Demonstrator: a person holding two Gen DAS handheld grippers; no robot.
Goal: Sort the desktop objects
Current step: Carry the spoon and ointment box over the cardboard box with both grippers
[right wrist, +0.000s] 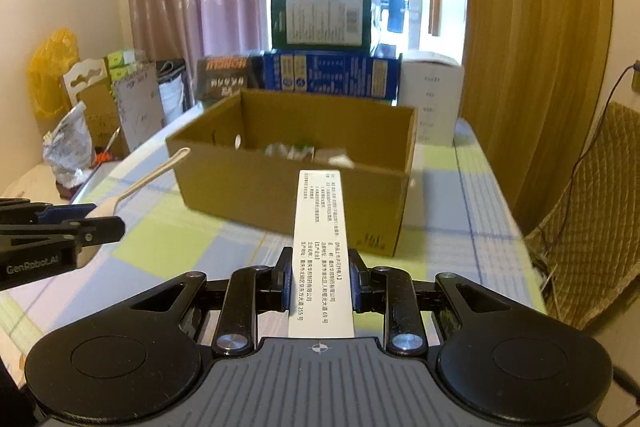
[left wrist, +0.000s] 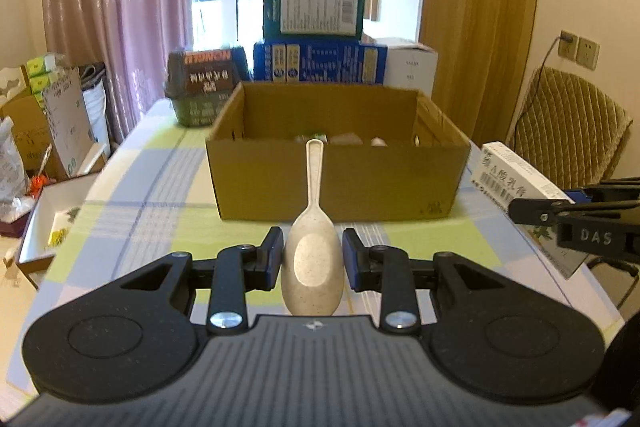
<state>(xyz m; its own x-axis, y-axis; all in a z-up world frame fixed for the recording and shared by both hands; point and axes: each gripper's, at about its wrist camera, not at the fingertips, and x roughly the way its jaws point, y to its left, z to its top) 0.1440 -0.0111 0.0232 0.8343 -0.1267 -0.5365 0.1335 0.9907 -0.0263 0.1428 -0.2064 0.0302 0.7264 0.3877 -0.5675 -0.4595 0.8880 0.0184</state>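
My left gripper (left wrist: pixel 313 251) is shut on the bowl of a beige speckled spoon (left wrist: pixel 312 259), whose handle points away toward the open cardboard box (left wrist: pixel 336 183) just ahead. My right gripper (right wrist: pixel 320 273) is shut on a long white carton with printed text (right wrist: pixel 320 247), held lengthwise and aimed at the same cardboard box (right wrist: pixel 292 187). Several small pale items lie inside the box. Each gripper shows in the other's view: the right gripper (left wrist: pixel 532 211) with the white carton (left wrist: pixel 516 179) at the right, the left gripper (right wrist: pixel 90 227) with the spoon (right wrist: pixel 156 175) at the left.
The checked tablecloth (left wrist: pixel 140 195) covers the table. Behind the box stand stacked blue and green cartons (left wrist: pixel 316 39), a dark packet (left wrist: pixel 204 75) and a white box (left wrist: pixel 412 67). Boxes and bags crowd the floor at left (left wrist: pixel 48 131). A padded chair (left wrist: pixel 568 131) stands at right.
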